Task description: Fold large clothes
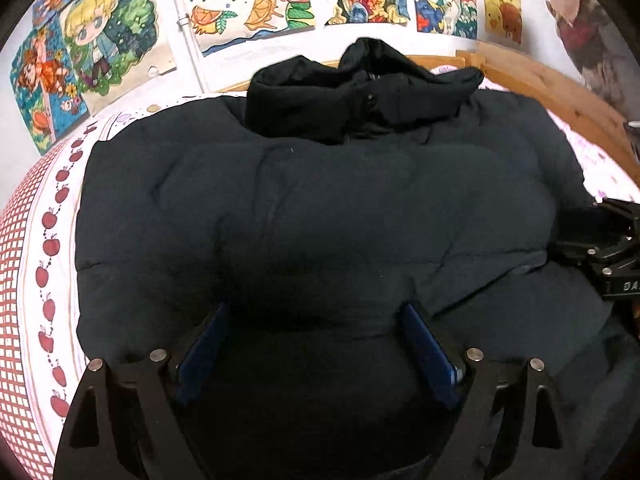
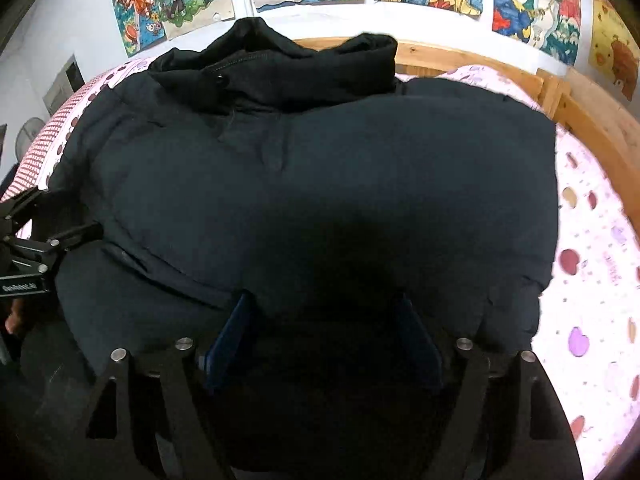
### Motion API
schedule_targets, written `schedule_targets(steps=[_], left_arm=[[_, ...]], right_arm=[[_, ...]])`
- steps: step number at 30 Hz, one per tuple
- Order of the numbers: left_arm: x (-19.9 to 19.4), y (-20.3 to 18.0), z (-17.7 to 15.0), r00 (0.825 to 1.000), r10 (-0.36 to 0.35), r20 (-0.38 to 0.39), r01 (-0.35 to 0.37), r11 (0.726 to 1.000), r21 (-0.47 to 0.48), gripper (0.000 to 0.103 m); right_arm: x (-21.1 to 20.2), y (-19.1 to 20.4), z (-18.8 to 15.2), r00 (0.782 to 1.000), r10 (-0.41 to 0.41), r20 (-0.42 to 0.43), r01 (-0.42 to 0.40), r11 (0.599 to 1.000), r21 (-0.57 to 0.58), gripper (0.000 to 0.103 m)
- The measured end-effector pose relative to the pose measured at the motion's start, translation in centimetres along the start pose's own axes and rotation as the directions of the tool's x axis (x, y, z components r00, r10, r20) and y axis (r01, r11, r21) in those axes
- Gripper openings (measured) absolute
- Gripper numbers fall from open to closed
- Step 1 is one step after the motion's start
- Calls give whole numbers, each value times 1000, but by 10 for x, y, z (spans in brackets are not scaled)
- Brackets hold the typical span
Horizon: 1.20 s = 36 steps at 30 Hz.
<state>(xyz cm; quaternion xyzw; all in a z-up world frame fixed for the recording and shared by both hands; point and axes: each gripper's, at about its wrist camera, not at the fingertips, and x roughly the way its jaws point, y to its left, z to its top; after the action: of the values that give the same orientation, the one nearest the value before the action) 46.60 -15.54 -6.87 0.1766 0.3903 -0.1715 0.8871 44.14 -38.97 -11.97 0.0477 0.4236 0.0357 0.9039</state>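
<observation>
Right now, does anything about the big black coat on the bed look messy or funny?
A little. The black puffy coat lies mostly flat on the bed, but its hood is bunched up in a lumpy heap at the far end, near the wooden bed frame. Nothing looks torn or spilled.

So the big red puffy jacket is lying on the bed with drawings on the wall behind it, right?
Not quite: the puffy jacket is black, not red, as the left wrist view shows. It does lie on the bed, with drawings on the wall behind.
</observation>
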Motion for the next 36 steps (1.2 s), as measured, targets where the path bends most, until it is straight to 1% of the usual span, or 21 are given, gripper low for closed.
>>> schedule_targets(steps=[2, 5, 10, 12, 15, 17, 18, 20, 22, 24, 26, 29, 30, 31, 32, 33, 34, 36], left_arm=[[3, -4, -2, 1000, 13, 2, -13, 1000, 12, 89], [7, -3, -2, 1000, 14, -3, -14, 1000, 15, 89], [10, 2, 0, 1000, -14, -2, 14, 1000, -3, 92], [9, 3, 1, 1000, -23, -1, 23, 1000, -4, 95], [10, 3, 4, 1000, -27, -17, 27, 1000, 9, 96], [7, 7, 10, 998, -47, -34, 48, 998, 37, 96], [3, 10, 13, 998, -59, -30, 60, 997, 41, 96], [-6, 22, 21, 997, -75, 9, 75, 997, 32, 95], [-13, 31, 30, 995, -66, 70, 64, 997, 31, 95], [-18, 39, 46, 990, -42, 133, 40, 999, 19, 96], [-20, 45, 64, 979, -43, 200, 44, 999, 0, 96], [-19, 55, 87, 956, -41, 290, 62, 996, -61, 96], [-16, 57, 92, 951, -42, 305, 70, 994, -82, 95], [-11, 61, 99, 948, -48, 315, 85, 991, -104, 95], [-5, 63, 103, 946, -55, 319, 99, 987, -123, 96], [4, 67, 110, 946, -59, 318, 112, 982, -152, 95], [10, 71, 115, 947, -61, 315, 121, 977, -175, 95], [22, 80, 122, 947, -92, 308, 170, 957, -236, 93]], right_arm=[[5, 0, -4, 1000, 10, 11, -10, 1000, 4, 77], [6, 2, -14, 999, -4, 38, 4, 1000, -6, 79], [9, 5, -20, 998, -33, 46, 34, 999, -26, 81], [5, 5, -21, 998, -33, 50, 35, 999, -27, 82], [1, -1, -23, 998, -19, 60, 21, 999, -26, 85], [-11, -2, -25, 996, -7, 90, 9, 1000, -24, 85], [-19, 0, -27, 994, 2, 110, 1, 1000, -27, 85], [-41, -1, -24, 984, 28, 173, -24, 999, -23, 85], [-64, -7, -15, 973, 53, 225, -45, 998, -38, 87], [-78, -12, 0, 966, 45, 254, -31, 998, -59, 89], [-86, -16, 18, 961, 57, 270, -40, 997, -66, 89], [-86, -26, 50, 959, 80, 272, -83, 997, 0, 89], [-81, -24, 63, 959, 88, 271, -100, 995, 30, 89], [-78, -32, 75, 957, 105, 271, -130, 989, 76, 89], [-71, -32, 81, 956, 114, 269, -147, 984, 106, 89], [-64, -40, 92, 958, 126, 256, -168, 974, 151, 89], [-49, -36, 101, 963, 123, 238, -169, 969, 182, 89], [-27, -43, 117, 973, 115, 199, -164, 953, 253, 89]])
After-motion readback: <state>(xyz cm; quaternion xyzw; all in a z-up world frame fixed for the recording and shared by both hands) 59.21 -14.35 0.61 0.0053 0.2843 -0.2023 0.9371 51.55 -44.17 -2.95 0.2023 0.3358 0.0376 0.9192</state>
